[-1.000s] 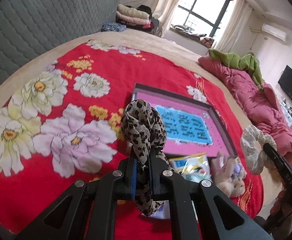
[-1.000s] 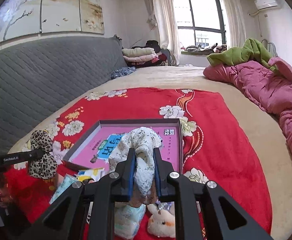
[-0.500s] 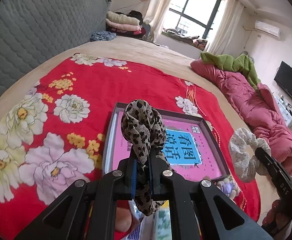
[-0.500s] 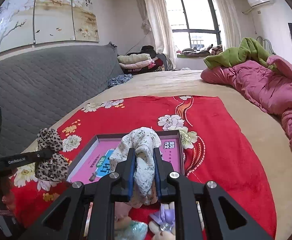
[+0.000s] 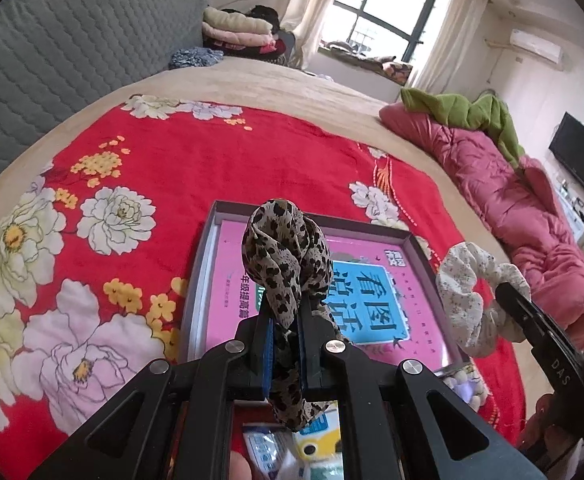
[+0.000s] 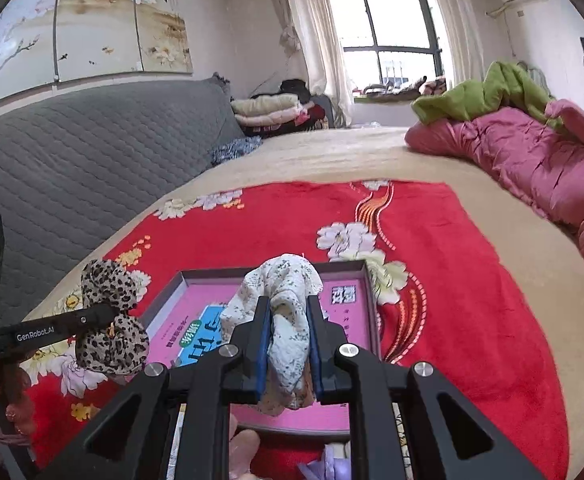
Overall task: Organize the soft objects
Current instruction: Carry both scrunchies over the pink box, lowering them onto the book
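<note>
2 scrunchies held above tray [image 5: 410, 240], left jaws clamped on leopard scrunchie [image 5: 288, 256], right jaws on floral scrunchie [image 6: 288, 300], small items below cut off.

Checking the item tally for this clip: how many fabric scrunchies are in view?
2. The leopard-print scrunchie is clamped in the left hand-held gripper; the white floral scrunchie is clamped in the right hand-held gripper. Both hang above the tray. Others may hide below the grippers.
</note>
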